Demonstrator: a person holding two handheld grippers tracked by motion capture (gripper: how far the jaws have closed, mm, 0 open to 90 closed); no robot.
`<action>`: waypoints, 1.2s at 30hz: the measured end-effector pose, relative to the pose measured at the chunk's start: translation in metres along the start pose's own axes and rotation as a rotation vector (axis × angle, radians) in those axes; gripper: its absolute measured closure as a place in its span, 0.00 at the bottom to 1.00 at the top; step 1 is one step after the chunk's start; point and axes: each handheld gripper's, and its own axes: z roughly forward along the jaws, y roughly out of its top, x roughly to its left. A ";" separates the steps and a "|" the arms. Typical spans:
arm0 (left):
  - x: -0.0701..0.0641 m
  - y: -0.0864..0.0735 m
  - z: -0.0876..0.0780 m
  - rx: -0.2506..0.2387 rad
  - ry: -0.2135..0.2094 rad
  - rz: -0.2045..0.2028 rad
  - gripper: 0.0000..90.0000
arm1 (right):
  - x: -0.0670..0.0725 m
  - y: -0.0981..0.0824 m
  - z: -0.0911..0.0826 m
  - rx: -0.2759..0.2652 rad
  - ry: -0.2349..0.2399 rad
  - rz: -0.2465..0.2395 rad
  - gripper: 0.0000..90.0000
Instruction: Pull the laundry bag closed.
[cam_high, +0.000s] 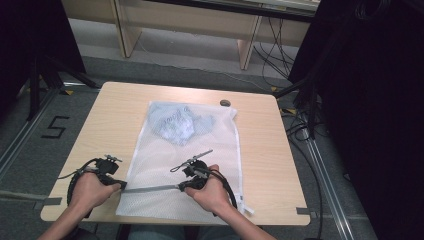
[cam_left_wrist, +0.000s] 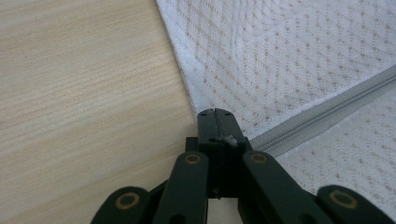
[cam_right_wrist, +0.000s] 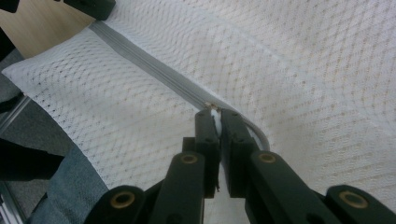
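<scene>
Wooden table (cam_high: 105, 125); white mesh bag (cam_high: 210, 150) flat on top

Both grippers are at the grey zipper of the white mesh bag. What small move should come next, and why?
Probably draw the right gripper along the zipper, away from the left gripper. Its jaws look shut on a small white zipper pull, while the left gripper pinches the mesh bag at the zipper's end, anchoring it.

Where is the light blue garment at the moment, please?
In the high view, the light blue garment lies inside the white mesh bag, at its far end, left of the small dark disc.
</scene>
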 end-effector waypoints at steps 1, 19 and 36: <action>0.000 0.000 0.000 0.000 -0.001 0.000 1.00 | -0.003 0.000 0.000 -0.008 0.011 -0.026 0.97; 0.000 0.000 0.000 0.000 -0.001 0.001 1.00 | -0.002 -0.003 -0.003 0.006 -0.012 0.027 0.97; 0.000 0.000 0.000 0.000 0.004 0.002 1.00 | -0.004 -0.005 -0.005 0.009 -0.006 0.030 0.97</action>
